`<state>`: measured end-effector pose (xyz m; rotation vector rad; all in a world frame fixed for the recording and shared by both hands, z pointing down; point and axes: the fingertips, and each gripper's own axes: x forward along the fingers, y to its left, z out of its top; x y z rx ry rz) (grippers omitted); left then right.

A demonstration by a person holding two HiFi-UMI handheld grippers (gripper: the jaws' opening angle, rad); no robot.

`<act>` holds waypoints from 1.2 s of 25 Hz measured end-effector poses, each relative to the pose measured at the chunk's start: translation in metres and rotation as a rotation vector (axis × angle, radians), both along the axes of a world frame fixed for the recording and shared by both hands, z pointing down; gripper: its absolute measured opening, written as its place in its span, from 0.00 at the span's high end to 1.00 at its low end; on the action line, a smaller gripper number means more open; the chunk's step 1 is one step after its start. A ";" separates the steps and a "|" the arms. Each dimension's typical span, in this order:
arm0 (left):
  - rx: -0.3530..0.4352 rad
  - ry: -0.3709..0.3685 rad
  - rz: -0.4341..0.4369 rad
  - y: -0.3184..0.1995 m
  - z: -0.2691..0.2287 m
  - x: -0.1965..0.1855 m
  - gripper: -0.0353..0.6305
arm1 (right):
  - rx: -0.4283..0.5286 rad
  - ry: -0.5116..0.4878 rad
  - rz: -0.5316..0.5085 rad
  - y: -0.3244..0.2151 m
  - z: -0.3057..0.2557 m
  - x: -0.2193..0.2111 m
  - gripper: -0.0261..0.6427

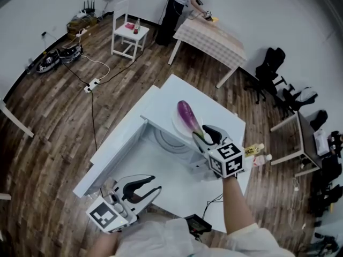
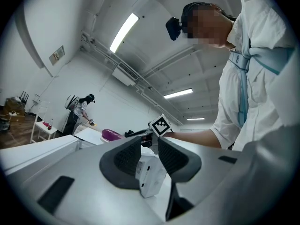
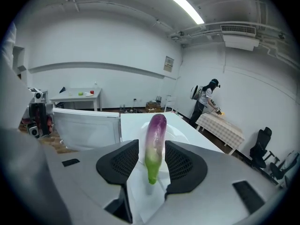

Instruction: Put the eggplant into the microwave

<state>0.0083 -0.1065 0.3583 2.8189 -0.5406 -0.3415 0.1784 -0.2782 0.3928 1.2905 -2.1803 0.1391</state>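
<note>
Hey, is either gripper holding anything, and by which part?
Nothing is held. The right gripper has open jaws astride the eggplant at its green stem end, not pressing; the left gripper is open and empty.

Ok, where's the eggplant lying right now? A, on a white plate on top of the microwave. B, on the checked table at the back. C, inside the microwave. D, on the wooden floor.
A: the eggplant lies on the white plate on top of the microwave, its green end between the jaws of the open right claw.
</note>
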 end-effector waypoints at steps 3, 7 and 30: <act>0.000 -0.004 0.004 0.001 0.001 0.001 0.77 | -0.017 0.005 0.009 0.000 0.005 0.002 0.70; 0.009 0.002 0.002 -0.002 -0.002 0.002 0.77 | -0.031 0.024 0.012 -0.004 0.010 0.005 0.70; 0.044 -0.071 0.013 0.000 -0.003 0.010 0.94 | 0.051 -0.092 0.034 0.037 -0.008 -0.015 0.75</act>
